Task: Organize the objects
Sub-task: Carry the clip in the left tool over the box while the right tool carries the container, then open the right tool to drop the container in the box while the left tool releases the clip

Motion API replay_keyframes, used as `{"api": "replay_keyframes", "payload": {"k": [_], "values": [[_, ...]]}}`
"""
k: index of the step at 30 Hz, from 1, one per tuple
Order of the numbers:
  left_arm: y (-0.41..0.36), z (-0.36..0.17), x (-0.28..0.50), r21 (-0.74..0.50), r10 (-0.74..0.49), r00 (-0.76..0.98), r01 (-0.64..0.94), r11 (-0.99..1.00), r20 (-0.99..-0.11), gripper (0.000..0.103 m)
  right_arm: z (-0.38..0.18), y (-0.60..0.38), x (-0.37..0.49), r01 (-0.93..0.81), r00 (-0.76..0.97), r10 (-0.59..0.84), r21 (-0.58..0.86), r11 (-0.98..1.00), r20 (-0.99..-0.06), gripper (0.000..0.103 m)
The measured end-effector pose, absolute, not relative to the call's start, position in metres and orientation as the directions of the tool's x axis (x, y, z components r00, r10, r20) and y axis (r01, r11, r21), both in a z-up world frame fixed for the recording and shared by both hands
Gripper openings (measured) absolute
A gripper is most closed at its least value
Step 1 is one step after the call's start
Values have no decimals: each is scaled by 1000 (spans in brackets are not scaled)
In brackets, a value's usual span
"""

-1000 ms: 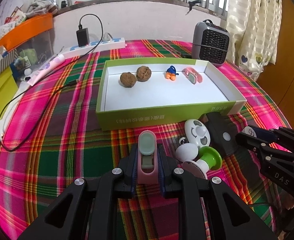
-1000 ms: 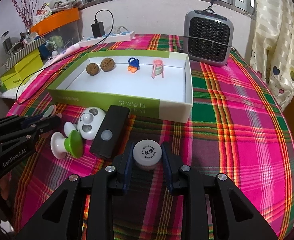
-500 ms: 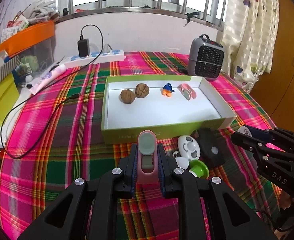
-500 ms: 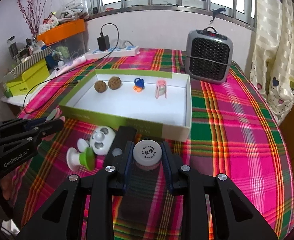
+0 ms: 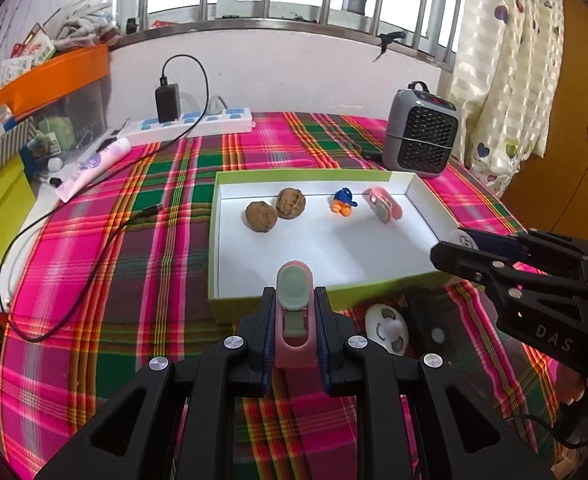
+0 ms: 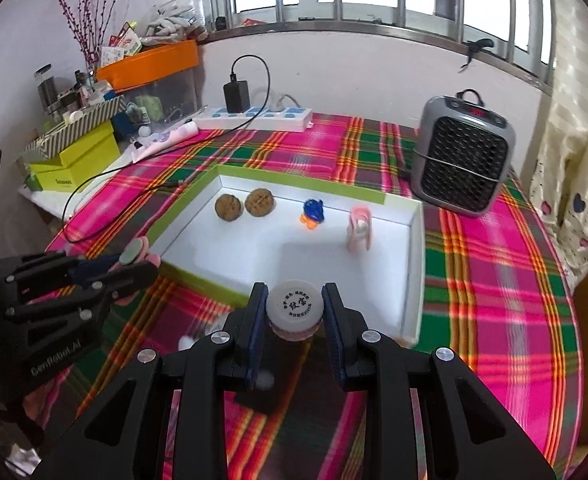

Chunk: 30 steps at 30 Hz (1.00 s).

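My left gripper (image 5: pixel 294 322) is shut on a pink clip with a grey-green pad (image 5: pixel 294 312), held above the tablecloth just before the near wall of the green box (image 5: pixel 374 286). My right gripper (image 6: pixel 293 312) is shut on a small round white jar (image 6: pixel 294 309) with printed characters on its lid, held over the box's near edge (image 6: pixel 197 280). Inside the white-floored box lie two walnuts (image 5: pixel 275 210), a blue and orange toy (image 5: pixel 344 201) and another pink clip (image 5: pixel 382 209). The right gripper (image 5: pixel 454 256) shows at the right in the left wrist view, the left gripper (image 6: pixel 141 264) at the left in the right wrist view.
On the plaid cloth before the box lie a white panda-face toy (image 5: pixel 386 324) and a black remote (image 6: pixel 261 392). A grey heater (image 6: pixel 462 160) stands behind the box at the right. A power strip (image 5: pixel 197 124) with a black cable, yellow-green boxes (image 6: pixel 77 164) and clutter line the left and back.
Both grippers have risen and drawn closer to the box with their loads held. The toys on the cloth have slid lower in the views; the green and white toy is now hidden.
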<state>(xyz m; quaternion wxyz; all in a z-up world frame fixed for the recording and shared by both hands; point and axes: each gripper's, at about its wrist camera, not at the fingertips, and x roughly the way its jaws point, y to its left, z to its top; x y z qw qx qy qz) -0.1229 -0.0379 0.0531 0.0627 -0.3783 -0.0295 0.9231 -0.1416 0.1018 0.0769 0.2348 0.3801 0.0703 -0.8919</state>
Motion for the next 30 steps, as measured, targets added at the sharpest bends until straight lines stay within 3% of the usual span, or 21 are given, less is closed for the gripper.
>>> {"api": "replay_keyframes", "payload": {"k": [30], "values": [[-38, 30, -182, -84, 102, -666, -59, -995, -739, 16, 43, 42, -239, 595, -444, -358, 28, -803, -822, 29]]}}
